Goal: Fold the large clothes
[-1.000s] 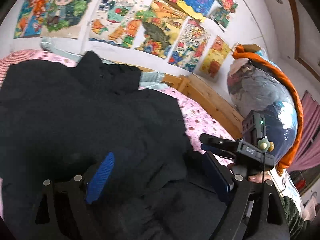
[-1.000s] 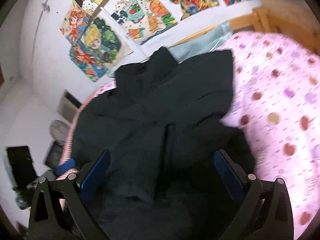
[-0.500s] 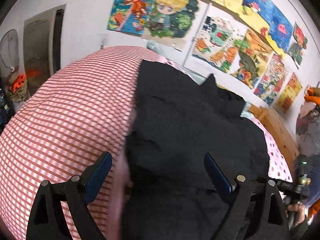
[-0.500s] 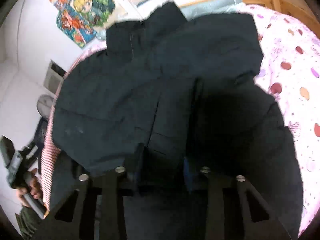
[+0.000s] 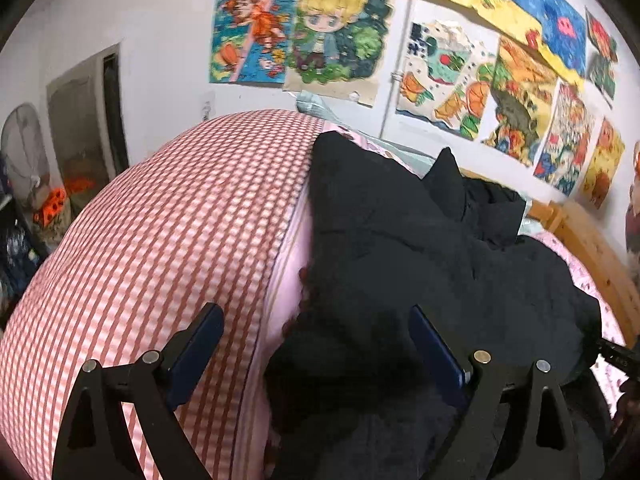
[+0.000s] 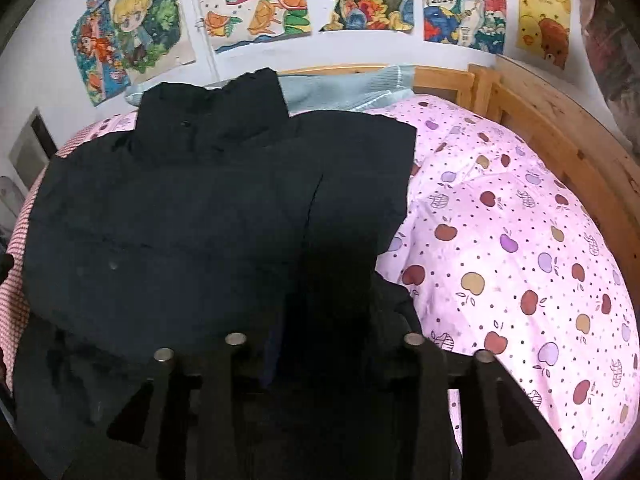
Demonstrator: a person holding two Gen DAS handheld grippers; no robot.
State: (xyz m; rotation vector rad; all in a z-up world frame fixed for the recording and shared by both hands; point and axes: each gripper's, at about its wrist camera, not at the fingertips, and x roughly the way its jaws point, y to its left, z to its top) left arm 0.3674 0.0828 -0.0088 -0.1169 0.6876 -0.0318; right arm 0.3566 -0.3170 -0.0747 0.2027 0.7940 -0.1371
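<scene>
A large black padded jacket [image 6: 192,216] lies spread on the bed, collar toward the wall, one side folded over its middle. It also shows in the left wrist view [image 5: 420,264]. My right gripper [image 6: 320,348] is shut on a fold of the jacket's near hem; its pads are buried in the fabric. My left gripper [image 5: 316,332] is open with its blue pads [image 5: 434,354] apart, straddling the jacket's left edge just above the bedding and holding nothing.
A red-checked quilt [image 5: 160,248] lies left of the jacket, a pink apple-print sheet [image 6: 520,248] to the right. A wooden bed frame [image 6: 560,136] runs along the far and right sides. A pale blue garment [image 6: 340,88] lies by the poster-covered wall [image 6: 280,0].
My right gripper closed from wide open onto the jacket's near hem. My left gripper swung left from over the jacket's middle to its left edge, staying open.
</scene>
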